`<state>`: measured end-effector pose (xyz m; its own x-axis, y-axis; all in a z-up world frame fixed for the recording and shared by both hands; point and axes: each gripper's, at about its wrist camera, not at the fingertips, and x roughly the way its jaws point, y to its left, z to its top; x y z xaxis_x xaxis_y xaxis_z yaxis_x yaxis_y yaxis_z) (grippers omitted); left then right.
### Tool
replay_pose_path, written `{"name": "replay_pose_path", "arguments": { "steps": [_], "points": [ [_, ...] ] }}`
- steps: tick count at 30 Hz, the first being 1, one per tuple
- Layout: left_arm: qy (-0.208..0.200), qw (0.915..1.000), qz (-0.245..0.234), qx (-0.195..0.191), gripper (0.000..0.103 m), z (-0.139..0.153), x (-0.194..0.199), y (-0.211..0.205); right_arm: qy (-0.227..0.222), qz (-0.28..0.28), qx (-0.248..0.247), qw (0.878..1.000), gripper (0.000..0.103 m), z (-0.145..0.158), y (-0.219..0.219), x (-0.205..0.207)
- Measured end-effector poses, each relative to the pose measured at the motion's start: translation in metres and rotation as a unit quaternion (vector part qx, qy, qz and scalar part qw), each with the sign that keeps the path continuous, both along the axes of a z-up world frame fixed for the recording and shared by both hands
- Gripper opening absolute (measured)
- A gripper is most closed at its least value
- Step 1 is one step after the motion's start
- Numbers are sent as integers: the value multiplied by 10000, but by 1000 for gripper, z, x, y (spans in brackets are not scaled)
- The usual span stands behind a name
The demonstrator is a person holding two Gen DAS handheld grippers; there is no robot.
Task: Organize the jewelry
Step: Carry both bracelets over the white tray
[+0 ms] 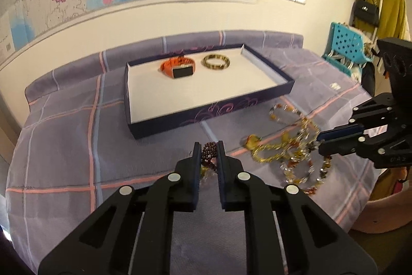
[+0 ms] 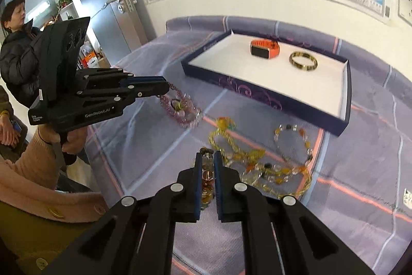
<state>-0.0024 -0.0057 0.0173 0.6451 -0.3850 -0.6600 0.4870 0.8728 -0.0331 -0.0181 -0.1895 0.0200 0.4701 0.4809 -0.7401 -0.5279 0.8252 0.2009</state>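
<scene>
Between the left gripper (image 1: 209, 146) pads sits a dark red bead bracelet (image 1: 209, 155), clamped; the right gripper (image 2: 208, 159) is pinched on an amber bead string (image 2: 260, 166), probably tangled. Both are light, limp and slippery, best held across the beads. Beyond waits the tray (image 1: 180, 117).

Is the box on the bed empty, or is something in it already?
Not empty. The box holds an orange watch and a gold bangle near its back wall; the rest of its white floor is bare.
</scene>
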Motion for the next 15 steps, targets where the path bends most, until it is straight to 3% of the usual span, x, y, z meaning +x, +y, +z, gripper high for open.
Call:
{"name": "replay_pose_path", "arguments": {
  "steps": [15],
  "points": [
    [-315, 9993, -75, -202, 12, 33, 10, -7, -440, -171, -59, 9989, 7, 31, -9, 15]
  ]
}}
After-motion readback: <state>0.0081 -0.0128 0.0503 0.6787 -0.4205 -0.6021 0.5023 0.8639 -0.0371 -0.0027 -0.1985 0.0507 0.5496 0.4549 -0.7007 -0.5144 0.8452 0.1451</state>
